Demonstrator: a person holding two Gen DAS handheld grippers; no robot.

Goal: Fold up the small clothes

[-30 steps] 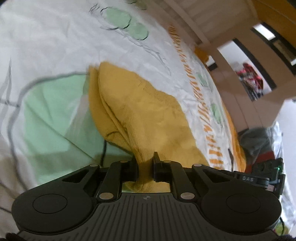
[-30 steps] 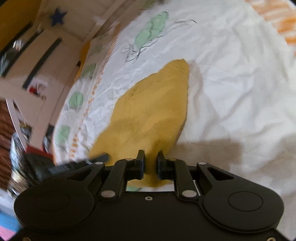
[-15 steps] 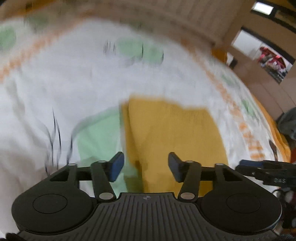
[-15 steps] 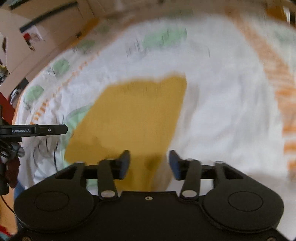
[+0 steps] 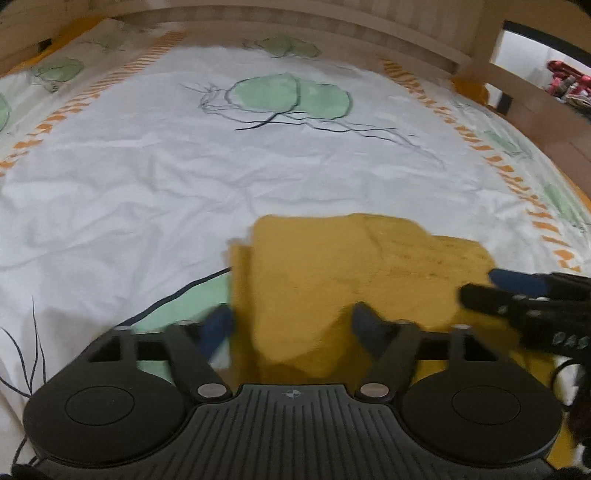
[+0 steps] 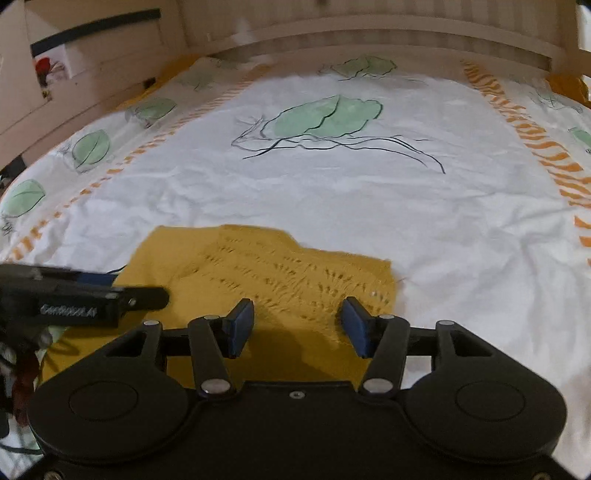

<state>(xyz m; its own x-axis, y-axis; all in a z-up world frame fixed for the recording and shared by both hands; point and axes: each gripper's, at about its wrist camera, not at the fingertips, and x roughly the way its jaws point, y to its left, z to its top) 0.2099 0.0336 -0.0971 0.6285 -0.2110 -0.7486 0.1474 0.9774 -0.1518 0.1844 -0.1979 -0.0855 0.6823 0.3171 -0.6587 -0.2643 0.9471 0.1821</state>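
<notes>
A small mustard-yellow knitted garment (image 5: 332, 266) (image 6: 258, 266) lies folded flat on the white printed bedsheet (image 5: 147, 177) (image 6: 443, 229). My left gripper (image 5: 291, 326) hovers over the garment's near left edge. Its jaws are opening and the blue pads stand apart from the cloth, gripping nothing. My right gripper (image 6: 298, 325) is open over the garment's near right part, with cloth below the gap but not pinched. Each gripper shows in the other's view: the right one (image 5: 517, 299) at the right edge, the left one (image 6: 92, 295) at the left edge.
The sheet carries green leaf prints (image 5: 288, 96) (image 6: 325, 118) and orange striped bands (image 5: 517, 173) (image 6: 535, 140). A pale wooden bed frame (image 5: 332, 26) (image 6: 369, 33) borders the far side. Wide stretches of bare sheet lie beyond and beside the garment.
Both grippers were shut on the lifted yellow garment. They have let go and opened, rolled level and drawn back. The garment now lies flat and folded on the sheet.
</notes>
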